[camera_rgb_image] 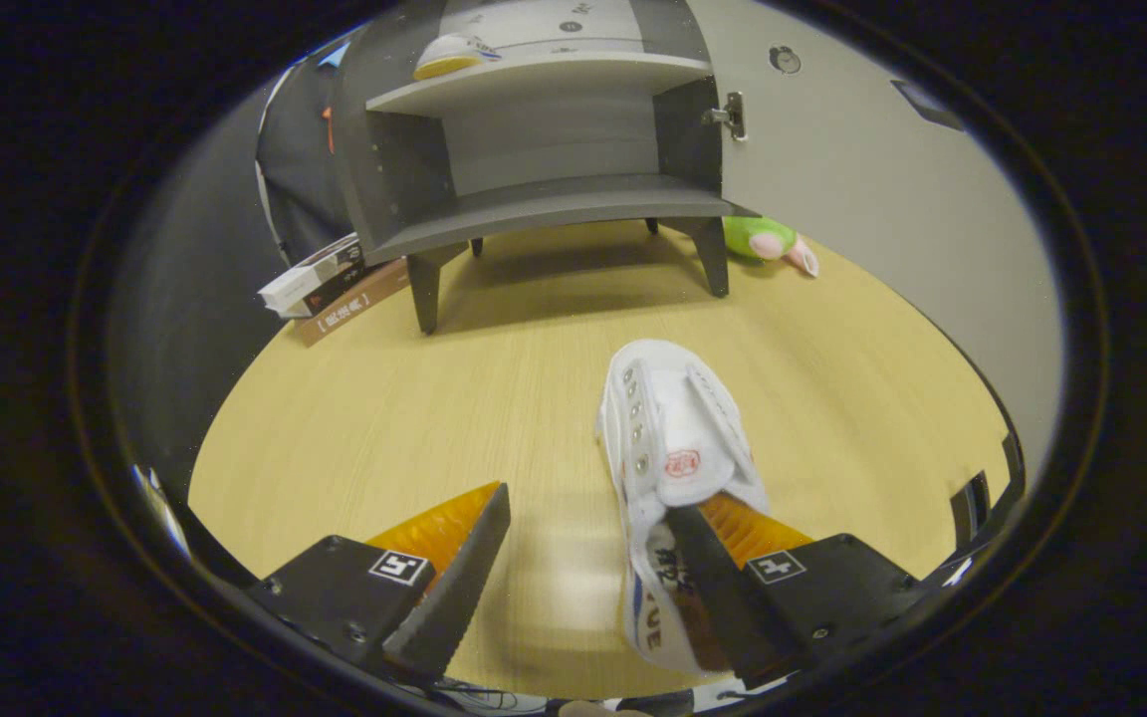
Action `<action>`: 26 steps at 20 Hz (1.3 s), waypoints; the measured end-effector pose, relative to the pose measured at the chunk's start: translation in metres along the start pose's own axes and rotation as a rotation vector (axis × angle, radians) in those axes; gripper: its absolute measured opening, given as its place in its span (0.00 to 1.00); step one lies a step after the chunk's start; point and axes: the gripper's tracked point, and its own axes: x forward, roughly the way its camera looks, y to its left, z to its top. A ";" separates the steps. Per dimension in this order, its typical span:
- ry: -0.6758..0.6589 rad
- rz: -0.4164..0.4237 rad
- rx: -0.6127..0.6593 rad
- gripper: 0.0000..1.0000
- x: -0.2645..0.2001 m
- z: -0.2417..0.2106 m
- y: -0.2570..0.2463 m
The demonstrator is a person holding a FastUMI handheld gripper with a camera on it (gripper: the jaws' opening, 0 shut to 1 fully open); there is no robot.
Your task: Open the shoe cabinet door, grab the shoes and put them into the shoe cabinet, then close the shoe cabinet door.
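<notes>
A white canvas shoe (671, 438) lies on the wooden table (384, 428), toe pointing towards the cabinet. My gripper (588, 503) is open over its heel end. One finger (723, 588) sits at or inside the shoe's opening; the other finger (454, 578) hangs over bare table beside the shoe, well apart from it. The shoe's near side wall lies between them. Beyond the fingers stands the grey shoe cabinet (544, 199) with its door (862, 179) swung wide open. A second white shoe with a yellow sole (454, 55) rests on the upper shelf; the lower shelf is bare.
A stack of books (335, 284) lies beside the cabinet's front leg, on the side away from the door. A green plush toy (768, 241) lies on the table below the open door. The cabinet stands on short legs at the table's far end.
</notes>
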 end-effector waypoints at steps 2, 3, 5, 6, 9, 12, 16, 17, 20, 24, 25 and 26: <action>0.005 0.001 0.033 1.00 0.003 0.003 0.002; 0.012 0.003 0.043 1.00 0.006 0.002 0.003; 0.011 0.000 0.027 0.94 0.007 0.004 -0.001; 0.017 -0.009 0.018 0.89 0.007 0.003 -0.005; 0.003 -0.047 -0.004 0.53 0.008 0.004 -0.017; -0.009 -0.024 -0.010 0.24 0.009 0.008 -0.010; -0.020 0.006 -0.038 0.09 0.006 0.017 -0.007; -0.024 0.013 -0.047 0.09 0.001 0.023 -0.005; -0.078 0.009 -0.108 0.09 -0.019 0.046 0.000; -0.182 0.008 -0.134 0.09 -0.063 0.096 0.007; -0.213 0.003 -0.143 0.08 -0.075 0.113 0.010; -0.241 0.000 -0.152 0.09 -0.086 0.129 0.012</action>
